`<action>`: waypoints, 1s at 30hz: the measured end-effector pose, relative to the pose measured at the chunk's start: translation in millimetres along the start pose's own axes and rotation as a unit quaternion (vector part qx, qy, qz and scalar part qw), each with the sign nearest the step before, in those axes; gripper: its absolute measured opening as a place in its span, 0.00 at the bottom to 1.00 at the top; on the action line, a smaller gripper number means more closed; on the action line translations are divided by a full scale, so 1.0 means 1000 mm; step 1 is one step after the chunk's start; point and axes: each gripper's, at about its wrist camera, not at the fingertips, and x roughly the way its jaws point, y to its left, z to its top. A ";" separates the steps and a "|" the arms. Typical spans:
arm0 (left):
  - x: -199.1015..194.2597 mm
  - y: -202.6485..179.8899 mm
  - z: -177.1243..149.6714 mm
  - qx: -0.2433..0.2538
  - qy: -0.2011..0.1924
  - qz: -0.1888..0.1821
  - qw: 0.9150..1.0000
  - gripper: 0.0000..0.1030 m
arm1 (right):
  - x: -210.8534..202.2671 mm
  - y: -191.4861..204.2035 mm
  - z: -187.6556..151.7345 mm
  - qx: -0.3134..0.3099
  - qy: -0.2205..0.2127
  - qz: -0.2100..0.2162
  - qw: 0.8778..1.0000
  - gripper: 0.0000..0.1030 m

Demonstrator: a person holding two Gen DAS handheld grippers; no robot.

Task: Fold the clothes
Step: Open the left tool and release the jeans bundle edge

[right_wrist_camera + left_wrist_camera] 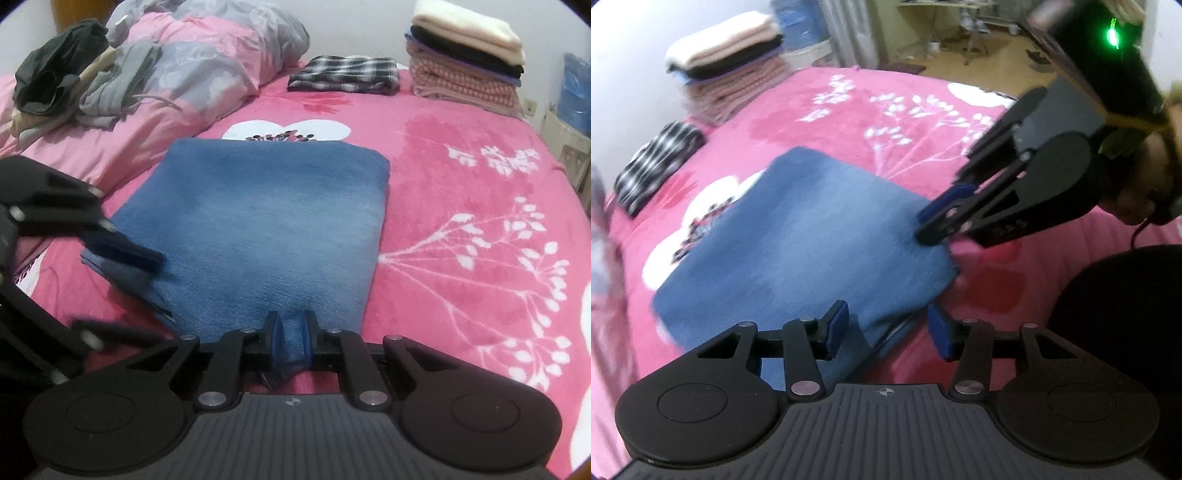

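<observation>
A folded blue garment (258,221) lies flat on the pink bed cover (461,184); it also shows in the left wrist view (798,243). My right gripper (291,332) is shut on the garment's near edge, with blue cloth pinched between its pads. In the left wrist view the right gripper (938,221) sits at the garment's right corner. My left gripper (888,328) is open, its jaws either side of the garment's near corner, holding nothing. In the right wrist view the left gripper (122,247) is blurred at the garment's left edge.
A stack of folded clothes (465,55) stands at the bed's far right corner, a folded plaid garment (343,75) beside it. A rumpled duvet with a pile of dark and grey clothes (85,74) lies at the far left. Floor and furniture (960,37) lie beyond the bed.
</observation>
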 end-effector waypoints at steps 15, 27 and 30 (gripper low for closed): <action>-0.032 0.002 -0.031 0.048 0.037 -0.023 0.998 0.41 | -0.003 0.001 0.002 0.004 0.007 -0.006 1.000 0.12; 0.010 -0.018 0.027 0.024 -0.043 0.013 0.999 0.36 | -0.014 -0.012 0.006 0.030 0.002 0.015 0.999 0.12; 0.016 -0.023 0.023 0.038 -0.038 0.021 0.998 0.35 | -0.035 -0.027 0.012 0.049 -0.016 -0.007 0.999 0.12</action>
